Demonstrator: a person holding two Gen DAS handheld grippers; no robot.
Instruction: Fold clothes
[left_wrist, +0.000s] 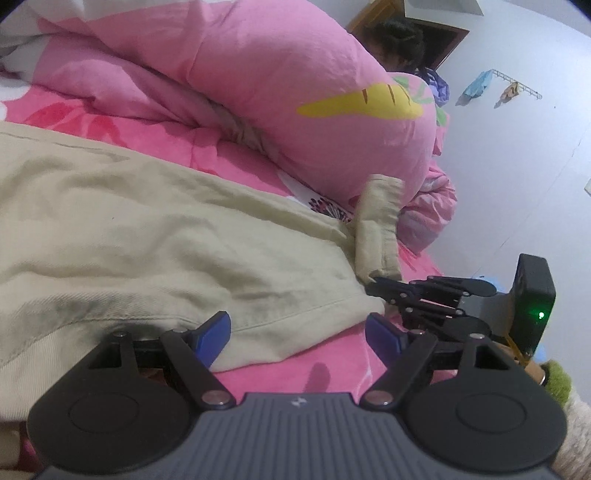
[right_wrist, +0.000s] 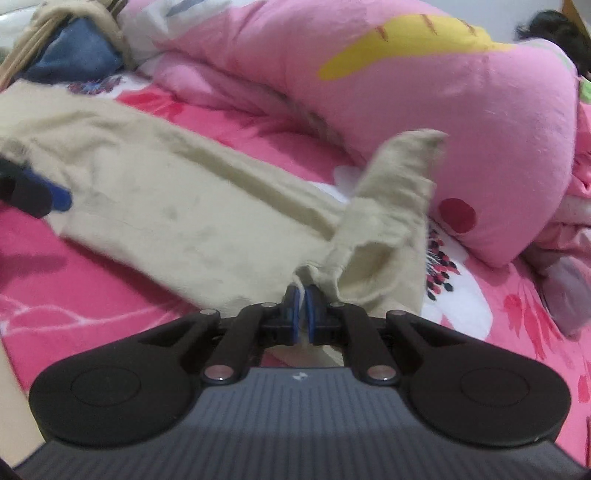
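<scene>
Left tongs (left_wrist: 297, 338) agape over beige trousers (left_wrist: 147, 229); pink bedding (left_wrist: 266, 74) beyond

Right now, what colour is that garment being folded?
Pale beige garment, seen best in the right wrist view.

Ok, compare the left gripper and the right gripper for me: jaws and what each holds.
The left gripper has its jaws wide apart and holds nothing; the right gripper has its jaws shut on a hem of the beige garment. The left sits at the garment's edge; the right lifts its end up. Both have blue pads and black linkages.
</scene>
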